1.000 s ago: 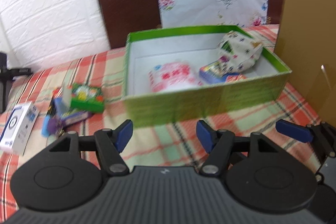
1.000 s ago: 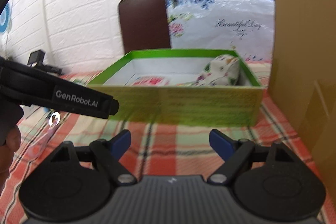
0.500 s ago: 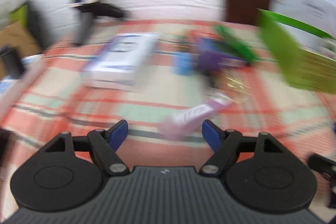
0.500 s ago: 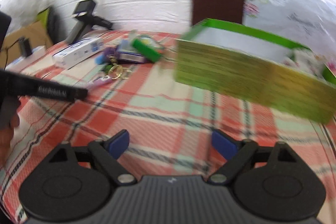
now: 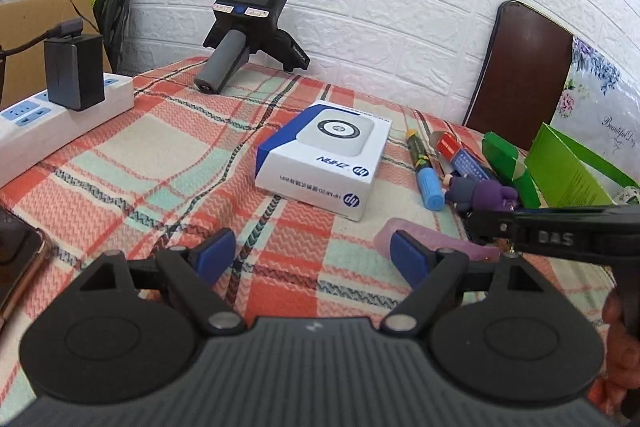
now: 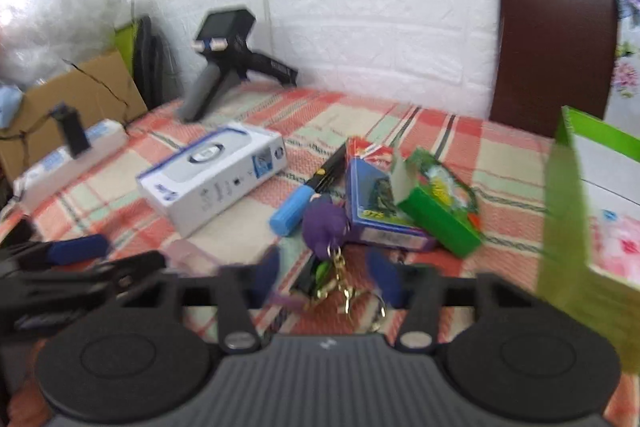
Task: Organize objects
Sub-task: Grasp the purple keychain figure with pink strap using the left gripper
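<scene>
My left gripper (image 5: 312, 255) hovers low over the plaid cloth, jaws opening, nothing between them. A pink eraser-like block (image 5: 440, 241) lies just beyond its right finger. Farther on are a white and blue HP box (image 5: 328, 155), a blue-capped marker (image 5: 426, 171), a purple bear keychain (image 5: 476, 193) and a small green carton (image 5: 508, 163). The right wrist view is blurred: my right gripper (image 6: 326, 277) has its fingers drawn in around the gold chain of the purple bear keychain (image 6: 324, 223). The big green box (image 6: 568, 211) stands at the right.
A white power strip (image 5: 60, 115) with a black adapter (image 5: 74, 71) sits at the left. A black handheld device (image 5: 248, 27) stands at the back by the wall. A phone (image 5: 16, 259) lies at the left edge. A brown chair back (image 5: 520, 75) rises behind the table.
Both views have swung left, from the green box to the loose items. The right fingers have drawn together around the keychain's chain. The left fingers stand wider apart.
</scene>
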The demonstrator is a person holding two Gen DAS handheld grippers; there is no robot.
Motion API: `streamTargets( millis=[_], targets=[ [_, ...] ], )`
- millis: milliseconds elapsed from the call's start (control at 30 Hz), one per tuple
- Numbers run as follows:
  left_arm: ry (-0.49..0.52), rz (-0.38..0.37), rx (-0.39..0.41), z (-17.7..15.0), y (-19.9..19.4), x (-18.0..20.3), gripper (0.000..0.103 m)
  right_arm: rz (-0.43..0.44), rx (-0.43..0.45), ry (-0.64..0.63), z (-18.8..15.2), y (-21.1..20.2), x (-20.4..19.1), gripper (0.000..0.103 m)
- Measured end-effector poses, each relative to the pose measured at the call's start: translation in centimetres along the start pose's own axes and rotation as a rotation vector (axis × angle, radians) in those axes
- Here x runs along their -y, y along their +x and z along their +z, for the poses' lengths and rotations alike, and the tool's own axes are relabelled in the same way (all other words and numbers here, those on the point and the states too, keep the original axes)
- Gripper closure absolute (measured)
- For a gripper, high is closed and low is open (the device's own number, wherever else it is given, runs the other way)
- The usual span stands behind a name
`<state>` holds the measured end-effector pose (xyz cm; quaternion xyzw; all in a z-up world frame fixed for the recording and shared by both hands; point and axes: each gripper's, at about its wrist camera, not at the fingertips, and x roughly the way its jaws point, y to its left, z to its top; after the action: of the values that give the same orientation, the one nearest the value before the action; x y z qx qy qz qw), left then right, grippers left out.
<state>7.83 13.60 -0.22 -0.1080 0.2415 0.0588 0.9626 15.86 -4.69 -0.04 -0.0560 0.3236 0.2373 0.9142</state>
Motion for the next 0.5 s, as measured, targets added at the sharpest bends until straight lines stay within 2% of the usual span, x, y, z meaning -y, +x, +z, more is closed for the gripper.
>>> streamTargets(
  millis=[167, 367, 467, 500],
  targets=[
    [-0.004, -0.001, 0.0, -0.1, 0.0, -0.1, 0.017, 0.022, 0.002, -0.027, -2.4, -3.2, 0.5, 0.086],
    [0.032, -0.018, -0.043, -0.3, -0.8, 0.7, 0.017, -0.04, 0.018, -0.192, -8.9, -11.1, 0.6, 0.088],
    [0.0, -0.103, -0.105, -0.5, -2.0, 1.9, 0.017, -0.054, 0.01, -0.226, -11.4, -13.8, 0.6, 0.08],
    [-0.015, -0.149, -0.133, -0.6, -2.4, 2.5, 0.017, -0.043, 0.011, -0.216, -12.0, -14.4, 0.8, 0.071]
  ],
)
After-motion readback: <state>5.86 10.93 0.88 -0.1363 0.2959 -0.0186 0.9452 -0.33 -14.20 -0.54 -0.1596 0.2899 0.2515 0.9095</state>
